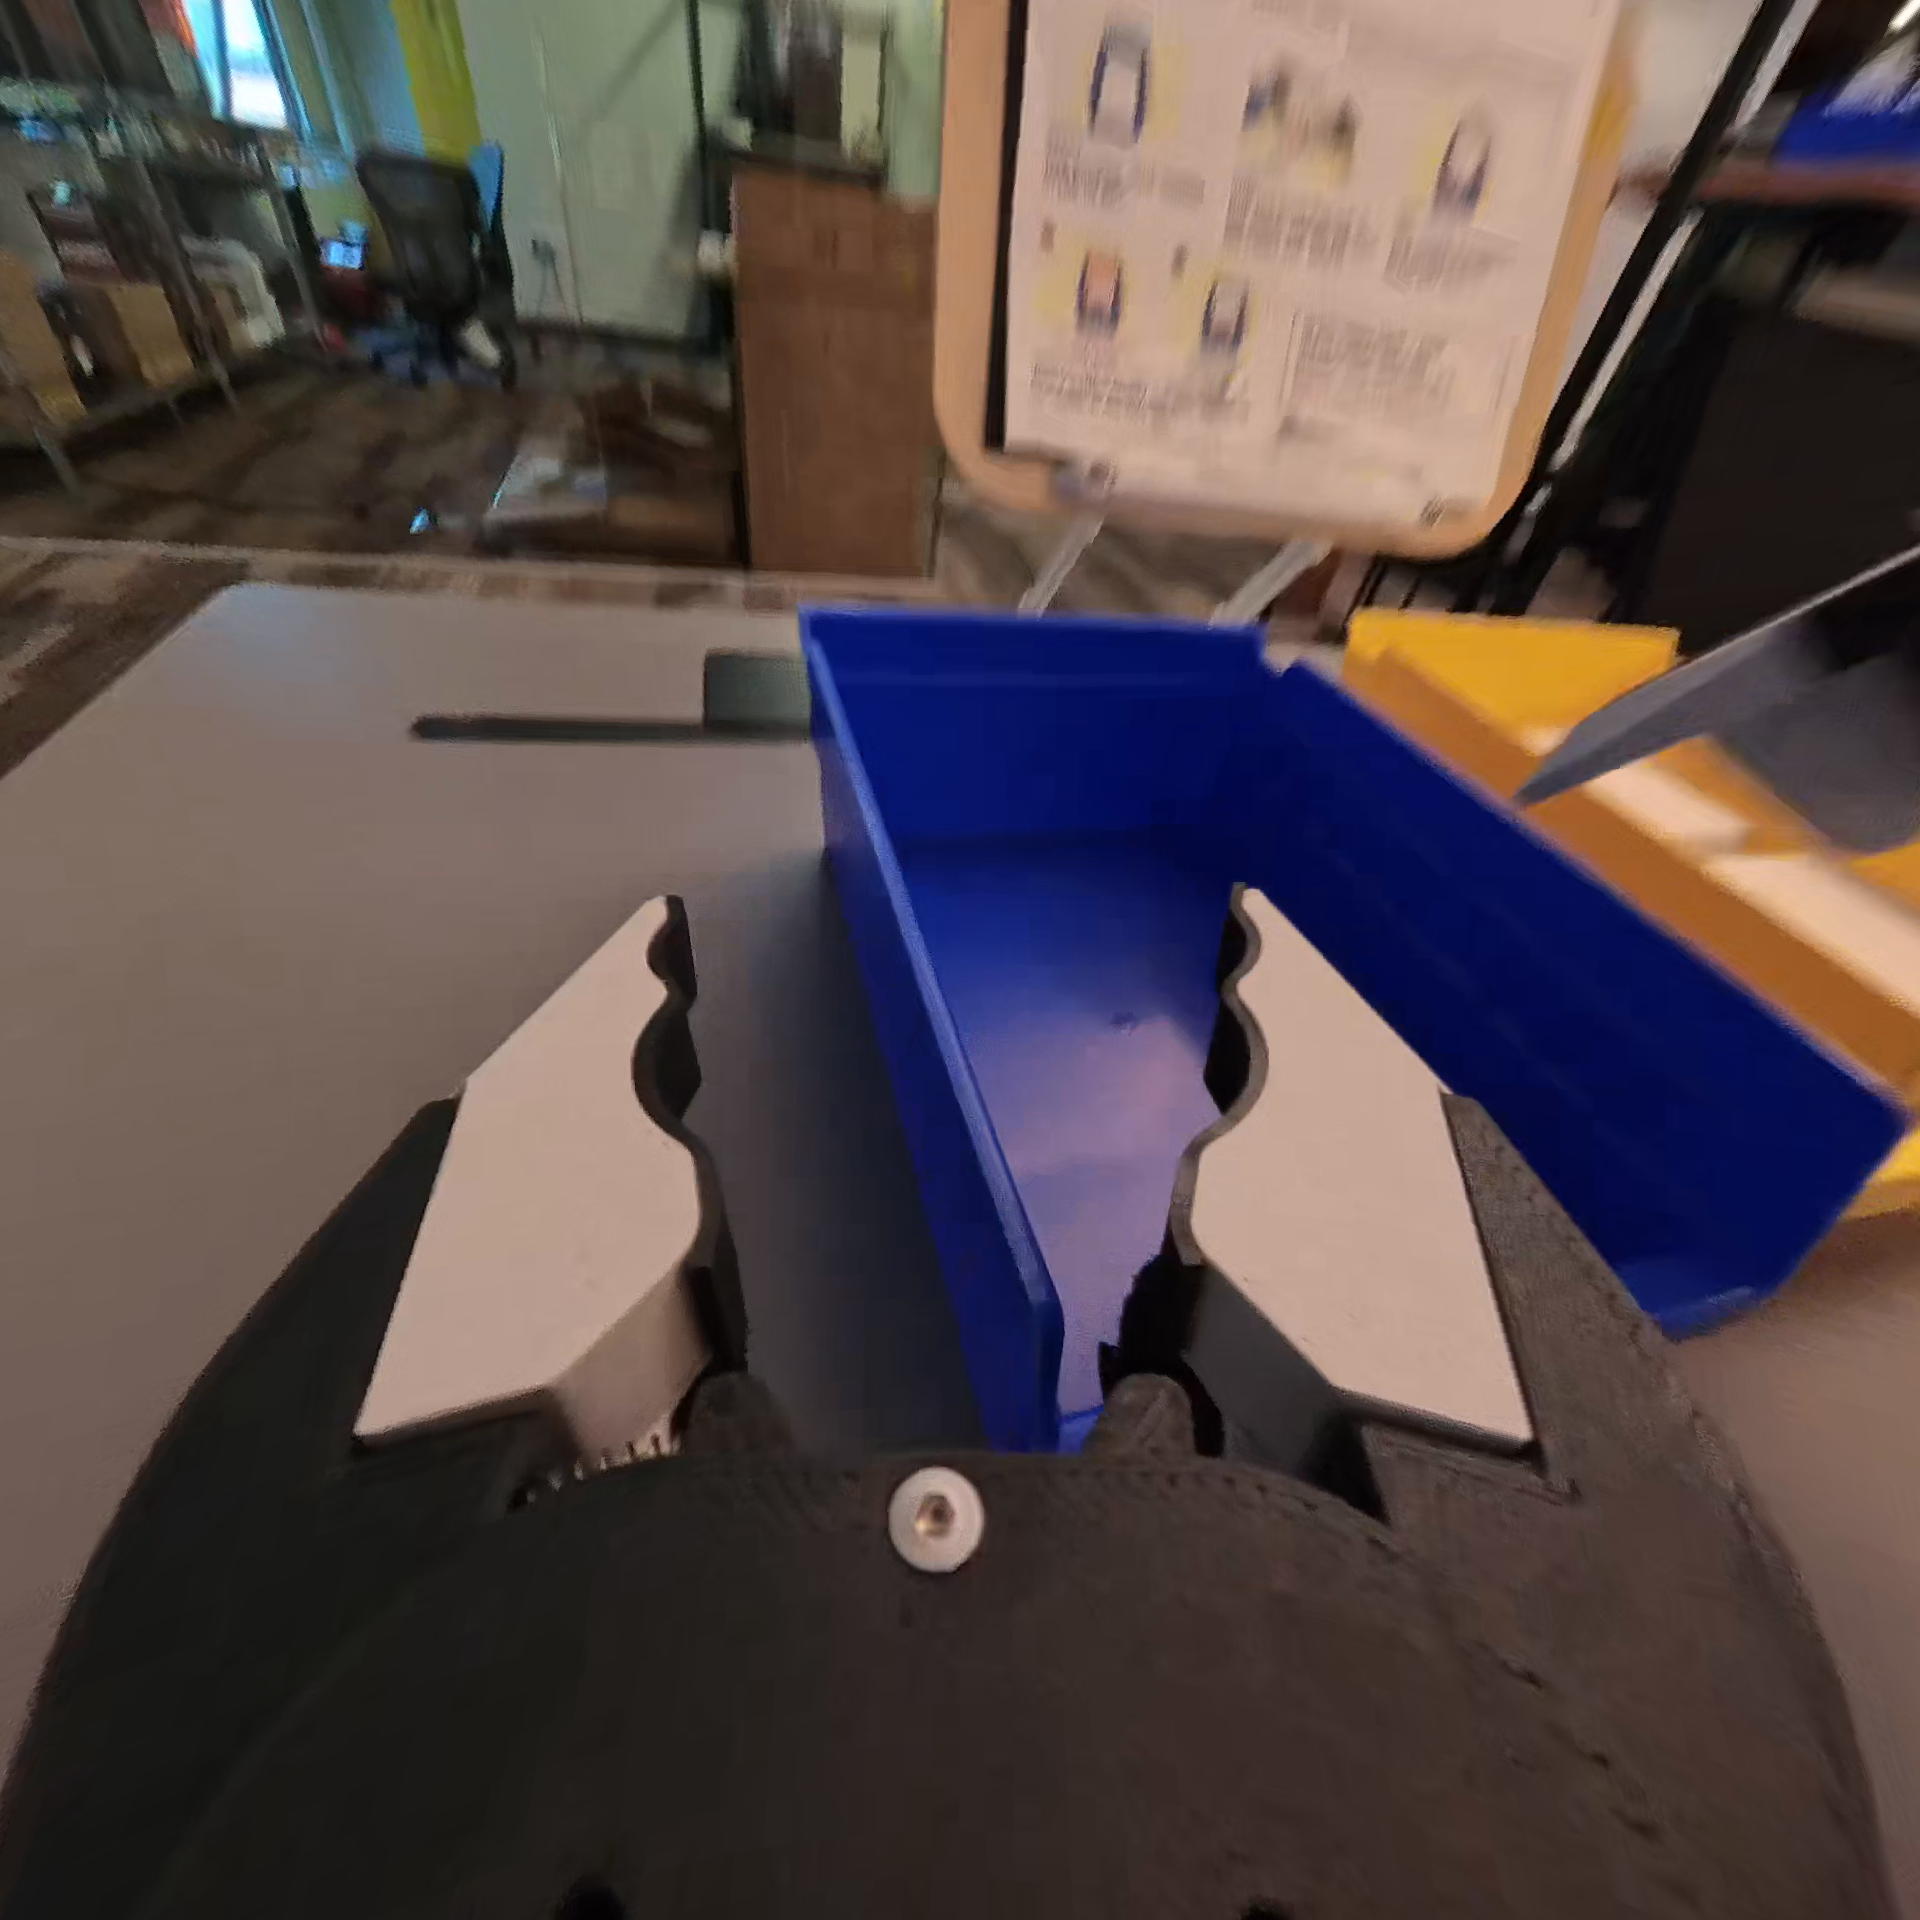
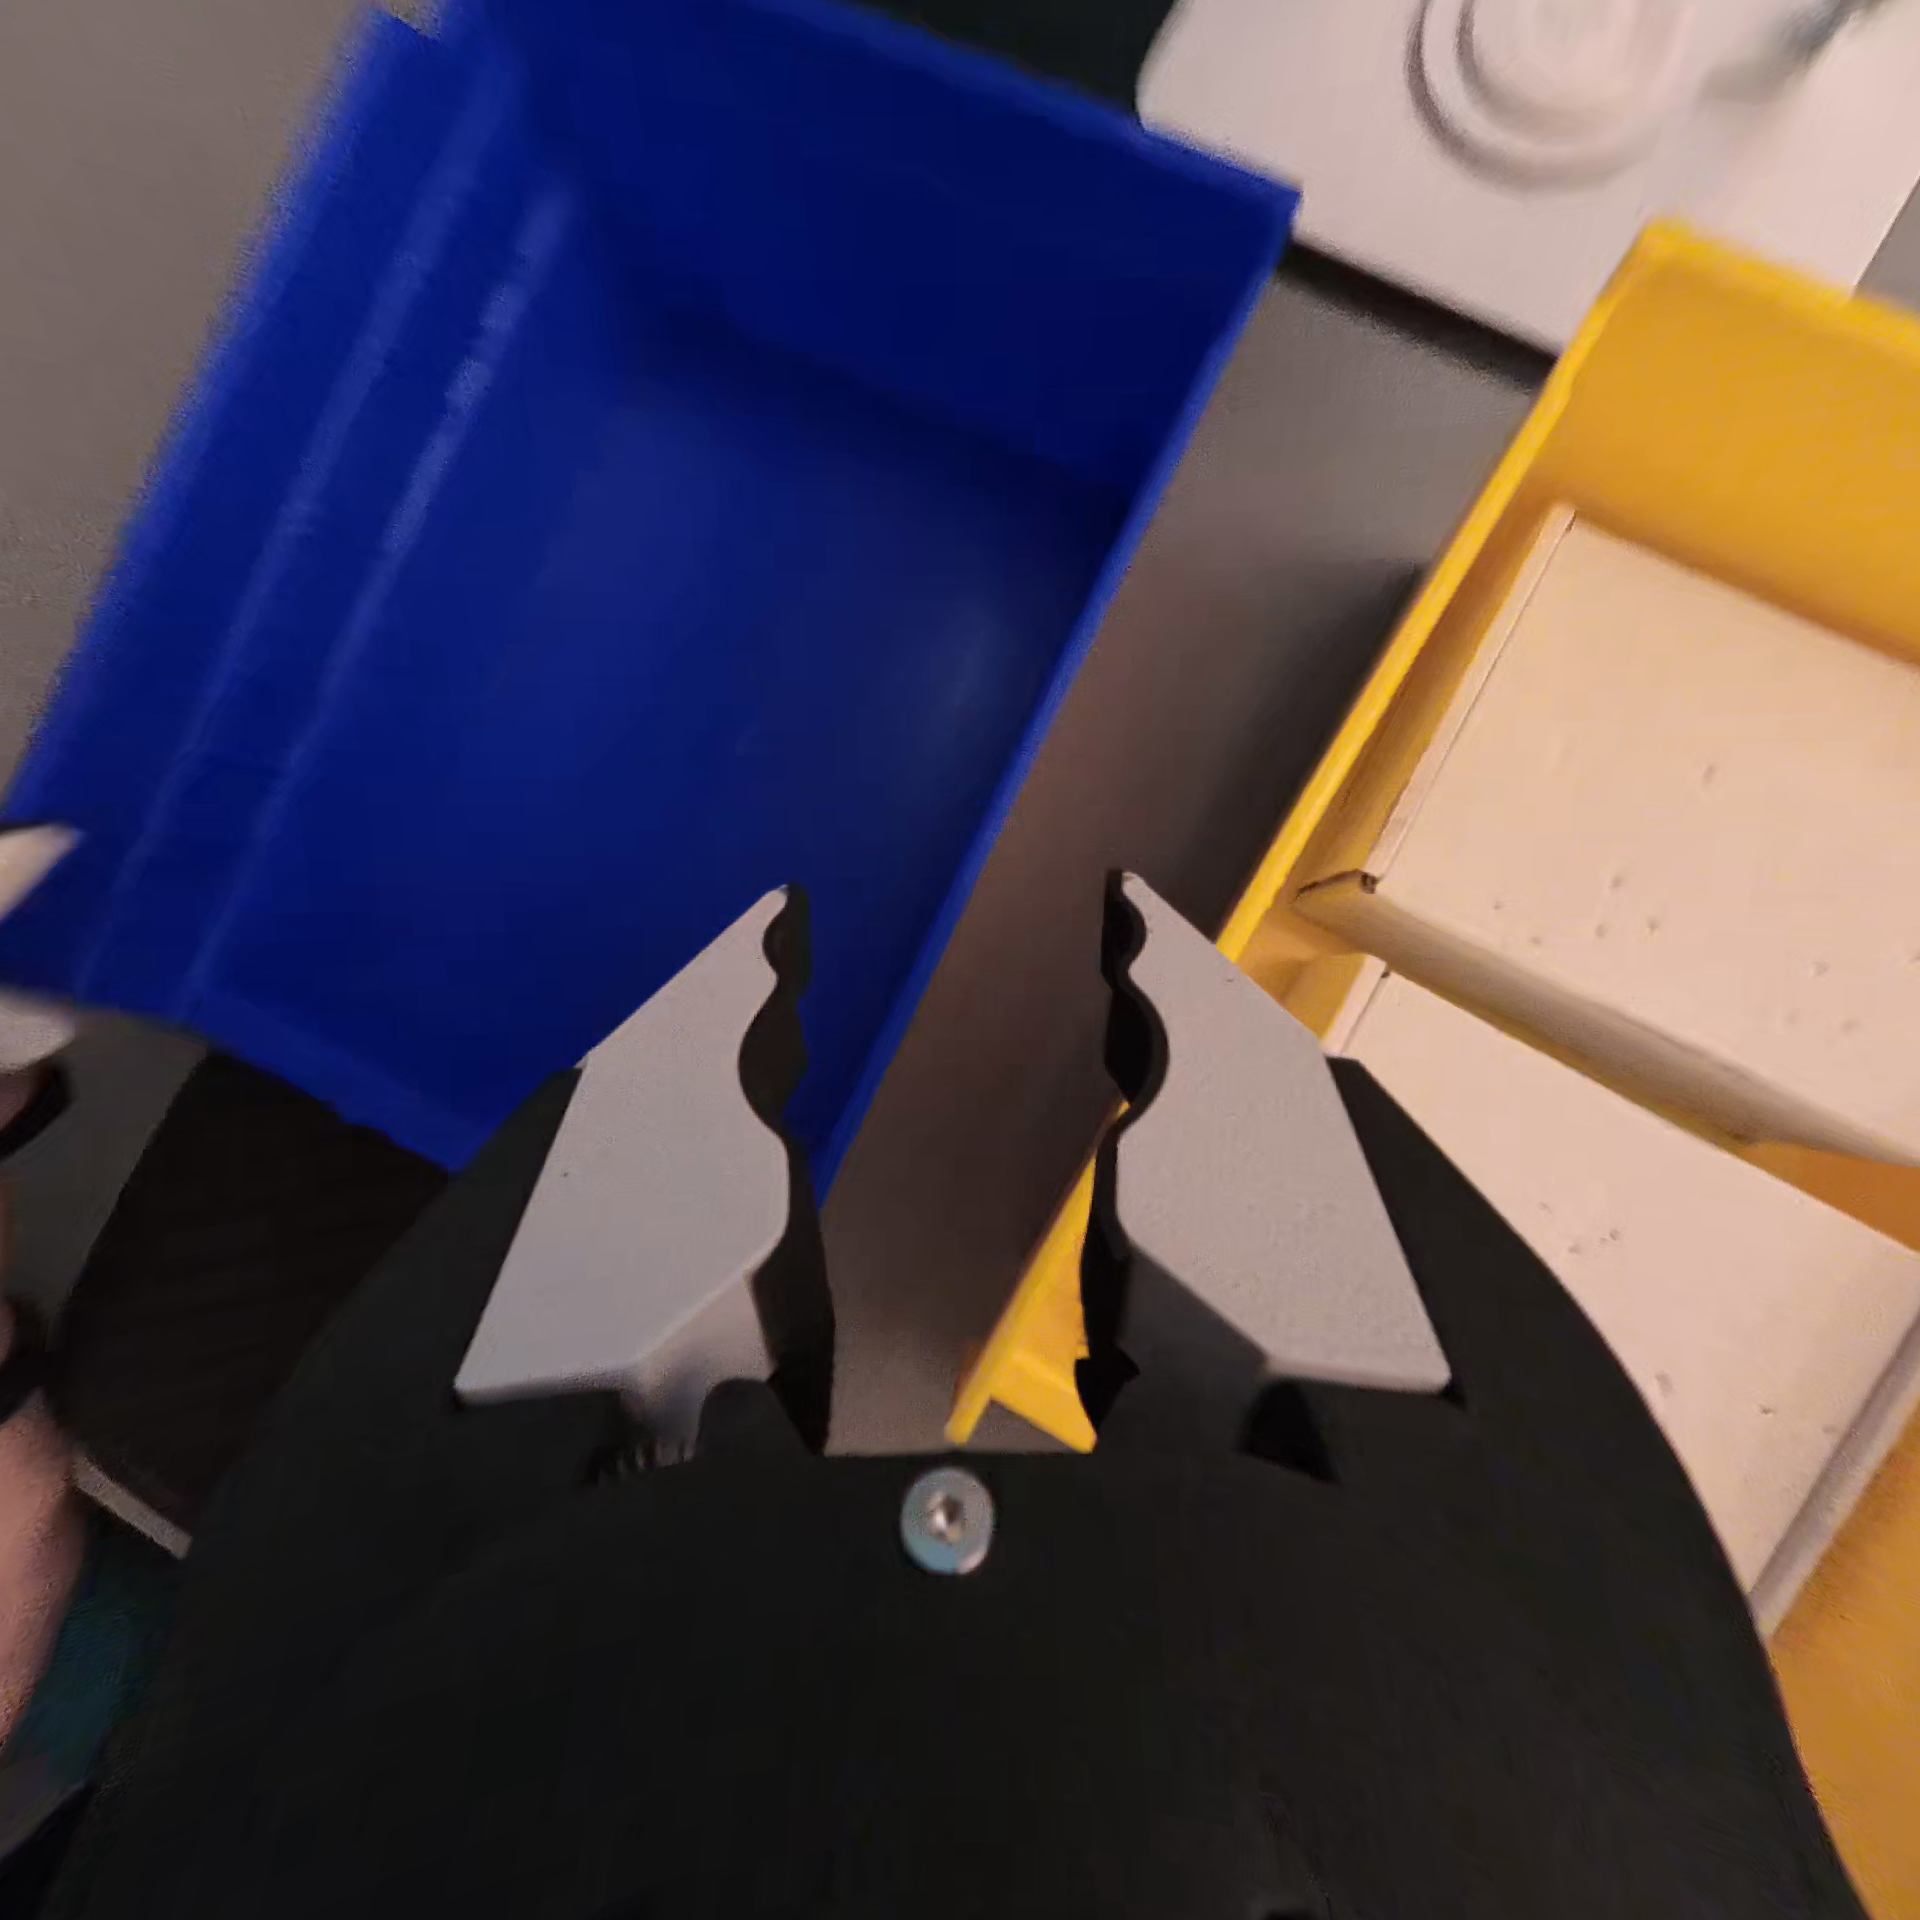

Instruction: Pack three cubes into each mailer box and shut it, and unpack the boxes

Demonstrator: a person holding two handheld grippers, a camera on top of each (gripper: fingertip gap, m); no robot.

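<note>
A blue bin [image 1: 1091, 748] stands empty on the grey table [image 1: 312, 831]. My left gripper [image 1: 956, 904] is open and empty, straddling the bin's left wall, with one finger outside and one inside. In the right wrist view the blue bin [image 2: 623, 571] sits left of a yellow bin [image 2: 1382, 727] that holds white mailer boxes [image 2: 1662, 779]. My right gripper [image 2: 956, 885] is open and empty, hovering over the gap between the two bins. No cubes are visible. The yellow bin [image 1: 1507, 665] and its boxes [image 1: 1683, 821] also show in the left wrist view.
A board with a printed sheet [image 1: 1247, 260] stands behind the bins. A finger [image 1: 1704, 717] of my right gripper reaches in from the right above the yellow bin. A white moulded object [image 2: 1507, 114] lies beyond the blue bin. A dark slot [image 1: 603, 727] runs across the table's far side.
</note>
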